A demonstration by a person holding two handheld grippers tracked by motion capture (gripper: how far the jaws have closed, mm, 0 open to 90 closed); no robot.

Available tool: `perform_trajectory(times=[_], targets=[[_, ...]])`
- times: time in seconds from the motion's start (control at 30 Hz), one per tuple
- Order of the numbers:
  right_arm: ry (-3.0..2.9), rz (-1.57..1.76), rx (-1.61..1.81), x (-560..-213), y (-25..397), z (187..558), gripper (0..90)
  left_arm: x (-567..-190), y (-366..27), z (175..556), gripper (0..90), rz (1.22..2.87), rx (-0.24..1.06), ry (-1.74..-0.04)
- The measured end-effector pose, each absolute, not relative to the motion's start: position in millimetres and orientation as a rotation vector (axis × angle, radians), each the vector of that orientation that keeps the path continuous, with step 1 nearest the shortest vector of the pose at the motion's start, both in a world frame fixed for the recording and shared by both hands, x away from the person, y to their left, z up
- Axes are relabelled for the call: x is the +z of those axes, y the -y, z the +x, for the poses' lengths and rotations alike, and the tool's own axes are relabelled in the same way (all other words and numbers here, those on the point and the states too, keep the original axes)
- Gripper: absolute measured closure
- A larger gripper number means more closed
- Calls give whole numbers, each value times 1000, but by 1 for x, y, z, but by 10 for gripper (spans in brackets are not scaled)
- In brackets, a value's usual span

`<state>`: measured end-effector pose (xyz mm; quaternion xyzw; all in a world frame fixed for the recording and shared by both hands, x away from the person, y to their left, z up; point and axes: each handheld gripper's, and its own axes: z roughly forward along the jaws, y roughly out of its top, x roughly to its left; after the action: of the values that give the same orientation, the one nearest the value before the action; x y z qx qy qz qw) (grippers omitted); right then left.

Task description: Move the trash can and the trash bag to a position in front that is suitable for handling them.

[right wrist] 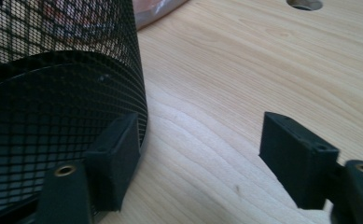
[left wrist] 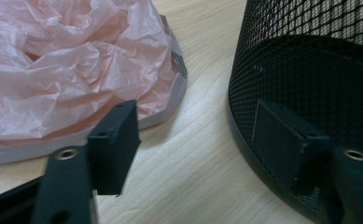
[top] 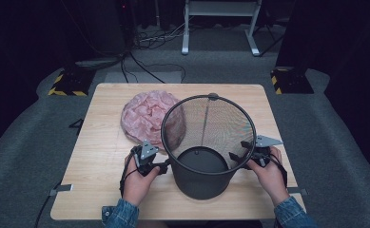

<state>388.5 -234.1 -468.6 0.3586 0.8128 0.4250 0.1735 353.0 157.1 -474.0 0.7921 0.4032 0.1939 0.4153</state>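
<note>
Premises read as a lab or test bay — not a home. A light wooden table (top: 102,142) stands alone on grey carpet (top: 25,156), with dark surroundings on all sides. Loose cables (top: 140,57) run across the floor behind it. Yellow-and-black hazard-striped bases (top: 68,84) sit at both far corners, and the white legs of a metal stand (top: 220,28) are at the back.

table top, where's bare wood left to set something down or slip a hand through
Bare wood on the table: the left strip beside the pink plastic bag, the far right corner behind the mesh bin, and the near edge. Crowded: the middle, where bag and bin nearly meet, and the bin's flanks, with the left gripper and right gripper alongside.
</note>
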Motion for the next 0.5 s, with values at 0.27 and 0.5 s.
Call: perform_trajectory(times=[0.27, 0.5], targets=[[-2347, 994, 1201, -471, 226, 381, 448, -467, -160, 341, 350, 2043, 539, -989], [-2403, 920, 1217, -471, 204, 364, 323, -466, -182, 319, 311, 2060, 552, -1020]])
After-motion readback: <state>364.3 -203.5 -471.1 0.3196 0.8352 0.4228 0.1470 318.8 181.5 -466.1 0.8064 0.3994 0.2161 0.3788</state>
